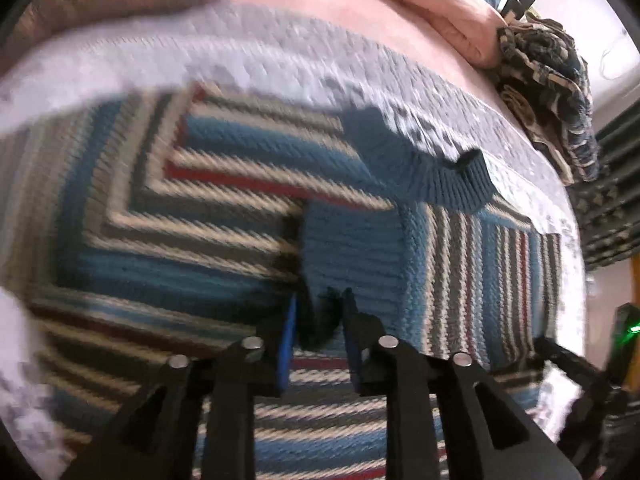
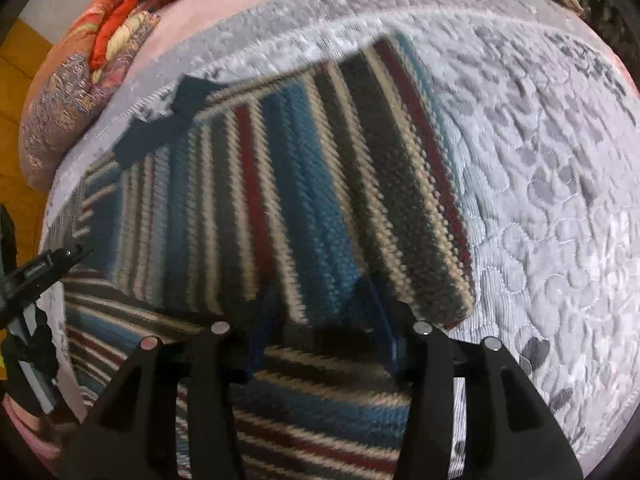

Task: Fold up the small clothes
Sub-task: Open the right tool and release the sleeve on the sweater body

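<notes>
Left wrist view: a striped knit sweater was seen spread on a grey quilted bed cover, its ribbed blue collar toward the far edge. The left claw was nearly closed, a blue fold of knit pinched between its tips, probably held so the layer could be carried over. Pink bedding and a patterned dark cloth were noted at the far right corner of the bed. No containers were seen.

Right wrist view: the right claw was set fairly wide, the folded sweater's near edge lying between the tips; whether it was gripped could not be told. A bright floral bundle lay at the far left corner.
</notes>
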`<state>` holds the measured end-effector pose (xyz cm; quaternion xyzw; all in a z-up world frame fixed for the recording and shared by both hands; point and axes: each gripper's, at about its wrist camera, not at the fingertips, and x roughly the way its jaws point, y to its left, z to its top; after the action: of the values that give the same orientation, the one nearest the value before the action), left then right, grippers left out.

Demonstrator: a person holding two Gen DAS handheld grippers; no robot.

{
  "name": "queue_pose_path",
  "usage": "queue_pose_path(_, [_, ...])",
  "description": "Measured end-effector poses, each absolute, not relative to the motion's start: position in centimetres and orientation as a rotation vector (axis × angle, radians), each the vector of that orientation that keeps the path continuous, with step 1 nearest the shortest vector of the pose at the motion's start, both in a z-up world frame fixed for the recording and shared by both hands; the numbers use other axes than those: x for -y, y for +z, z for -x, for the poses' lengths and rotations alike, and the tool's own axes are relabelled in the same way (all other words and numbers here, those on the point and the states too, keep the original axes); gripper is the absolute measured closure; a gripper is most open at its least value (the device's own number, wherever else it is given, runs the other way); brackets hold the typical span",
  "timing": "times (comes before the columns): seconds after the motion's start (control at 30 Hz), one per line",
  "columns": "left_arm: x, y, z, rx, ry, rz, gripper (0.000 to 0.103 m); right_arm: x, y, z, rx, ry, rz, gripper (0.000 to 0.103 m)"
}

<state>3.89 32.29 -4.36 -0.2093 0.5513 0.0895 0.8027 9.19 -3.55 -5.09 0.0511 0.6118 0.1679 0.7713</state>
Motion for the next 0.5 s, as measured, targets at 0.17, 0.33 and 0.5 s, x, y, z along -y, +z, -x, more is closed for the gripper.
queue_pose_path(0.17, [-29.7, -0.1, -3.7, -1.082, 0.132, 0.374, 0.061, 1.9, -1.8, -8.5, -1.282, 0.441, -0.18, 0.054])
queue_pose_path(0.33, [-26.9, -3.1, -5.4, -1.165, 0.057, 0.382, 0.06, -1.5, -3.1, -8.1, -1.32, 0.465, -0.118, 0.054])
queue_pose_path(0.5, [-27.2, -6.9, -5.5, -1.235, 0.077, 0.385, 0.06, -2.6, -6.4, -8.0, -1.388, 0.449, -0.09, 0.054])
